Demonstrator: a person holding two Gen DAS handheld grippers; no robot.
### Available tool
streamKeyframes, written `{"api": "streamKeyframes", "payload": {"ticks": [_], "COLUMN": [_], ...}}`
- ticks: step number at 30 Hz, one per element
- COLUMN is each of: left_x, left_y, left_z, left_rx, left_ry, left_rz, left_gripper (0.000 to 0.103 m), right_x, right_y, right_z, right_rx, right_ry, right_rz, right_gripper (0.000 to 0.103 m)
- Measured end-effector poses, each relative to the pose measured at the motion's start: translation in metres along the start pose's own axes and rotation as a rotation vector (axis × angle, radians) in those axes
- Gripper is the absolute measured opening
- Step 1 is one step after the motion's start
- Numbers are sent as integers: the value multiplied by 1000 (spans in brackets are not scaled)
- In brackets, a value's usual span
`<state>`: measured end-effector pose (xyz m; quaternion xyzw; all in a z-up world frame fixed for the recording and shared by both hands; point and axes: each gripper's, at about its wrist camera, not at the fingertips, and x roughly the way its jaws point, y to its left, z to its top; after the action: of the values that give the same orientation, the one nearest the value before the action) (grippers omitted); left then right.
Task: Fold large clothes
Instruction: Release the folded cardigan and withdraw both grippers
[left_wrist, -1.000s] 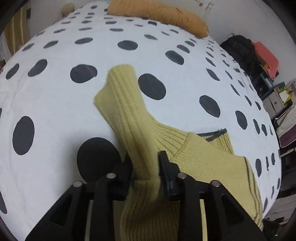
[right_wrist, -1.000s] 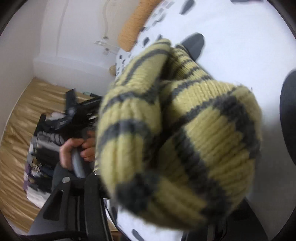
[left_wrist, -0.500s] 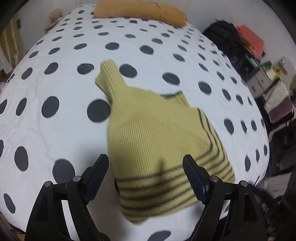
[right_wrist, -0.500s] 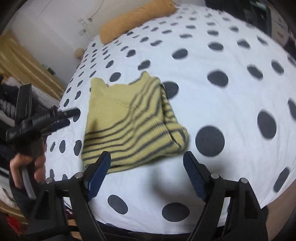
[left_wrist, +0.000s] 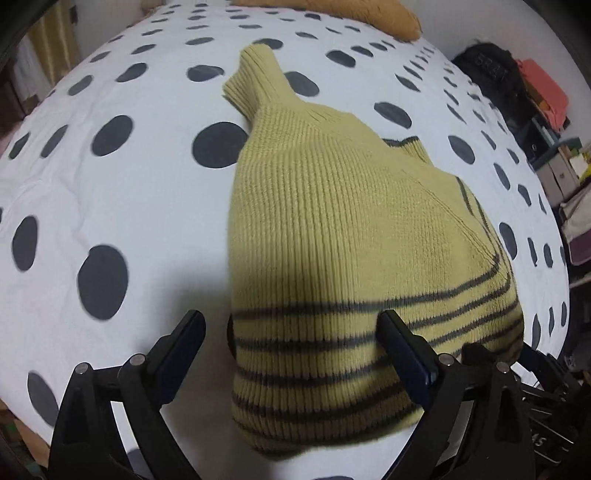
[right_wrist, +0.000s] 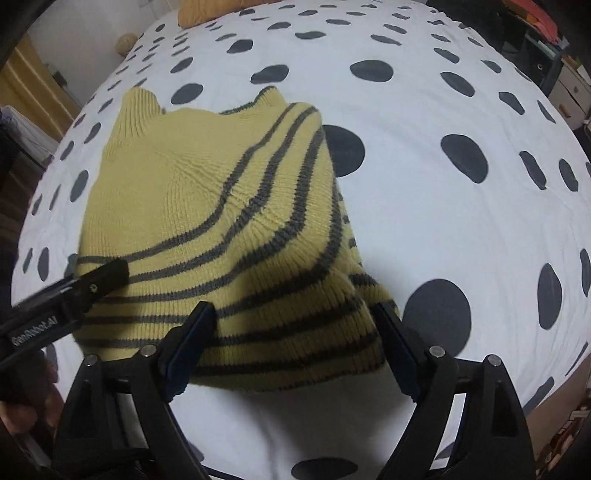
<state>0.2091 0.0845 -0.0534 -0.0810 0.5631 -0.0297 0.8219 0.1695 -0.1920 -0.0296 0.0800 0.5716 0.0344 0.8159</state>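
A yellow striped sweater (left_wrist: 354, 236) is being left folded at the centre of the frame on a polka-dot bedspread (left_wrist: 110, 206), its collar lying toward the upper left. The left gripper (left_wrist: 291, 347) is being opened wide above the hem, nothing clamped; the right gripper (right_wrist: 295, 332) is likewise being opened, empty, over the lower edge. The fold is judged released; a further fold or smoothing is probably being called for. "GenRobot.AI" is being read on the tool at lower left of the right view.
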Motion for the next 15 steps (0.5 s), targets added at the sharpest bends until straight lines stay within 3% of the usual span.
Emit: {"api": "streamKeyframes", "payload": {"ticks": [8,15], "left_x": [-75,-95], "left_y": [-6,-3], "left_z": [-70,-118], "left_rx": [12,-26], "left_ry": [-159,-187], "left_rz": [87,183], "left_gripper": [95,95], "right_x": [-78,-89], "right_y": [19,32], "right_z": [-47,-77], "right_rx": [-64,-90], "right_ry": [-122,-156], "right_rz": [-21,-40], "right_gripper": [86,87]}}
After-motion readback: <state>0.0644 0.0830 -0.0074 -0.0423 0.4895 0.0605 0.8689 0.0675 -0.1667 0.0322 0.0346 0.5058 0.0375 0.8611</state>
